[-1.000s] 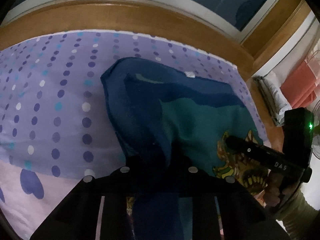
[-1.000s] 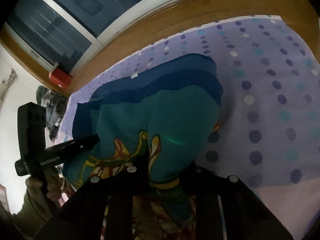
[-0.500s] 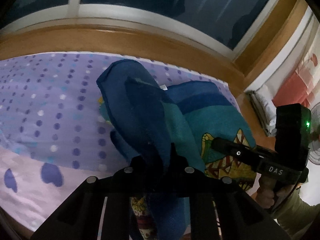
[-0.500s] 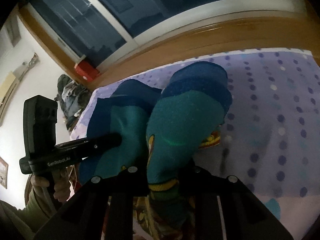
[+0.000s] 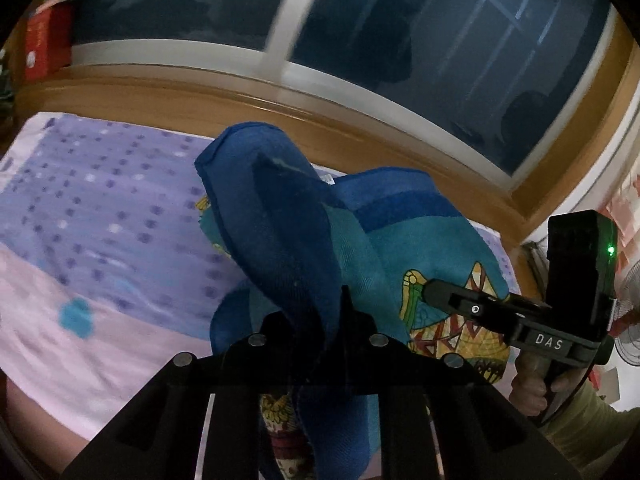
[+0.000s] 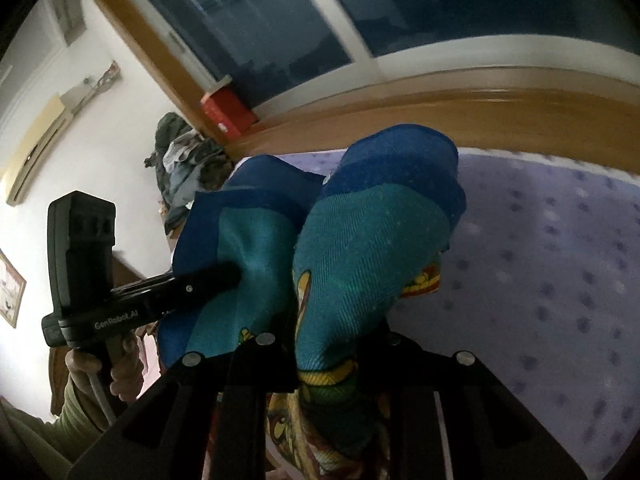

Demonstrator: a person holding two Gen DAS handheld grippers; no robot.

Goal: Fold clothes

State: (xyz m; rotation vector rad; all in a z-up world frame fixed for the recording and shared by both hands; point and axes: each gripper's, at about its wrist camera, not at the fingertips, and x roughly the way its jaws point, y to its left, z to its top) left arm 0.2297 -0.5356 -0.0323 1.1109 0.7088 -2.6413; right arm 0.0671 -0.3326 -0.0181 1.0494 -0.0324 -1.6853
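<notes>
A blue and teal garment [image 5: 400,240] with a yellow and red print hangs lifted above the purple dotted bedsheet [image 5: 100,216]. My left gripper [image 5: 320,320] is shut on a dark blue fold of it, which drapes over the fingers. My right gripper [image 6: 332,344] is shut on a teal fold with a yellow-edged hem [image 6: 324,380]. In the left wrist view the right gripper [image 5: 430,294] shows side-on, its tip against the printed cloth. In the right wrist view the left gripper [image 6: 224,276] presses into the teal cloth. Both pairs of fingertips are hidden by fabric.
A wooden ledge [image 5: 360,120] and a dark window [image 5: 440,40] run behind the bed. A red box [image 6: 226,114] and a heap of clothes [image 6: 184,164] sit at the bed's left corner. A fan [image 5: 628,320] stands at the right. The sheet's pink band [image 5: 80,352] lies nearest.
Both grippers have risen and drawn back with the garment. The cloth has lifted off the sheet and bunched into two raised folds. Both views now take in more of the window.
</notes>
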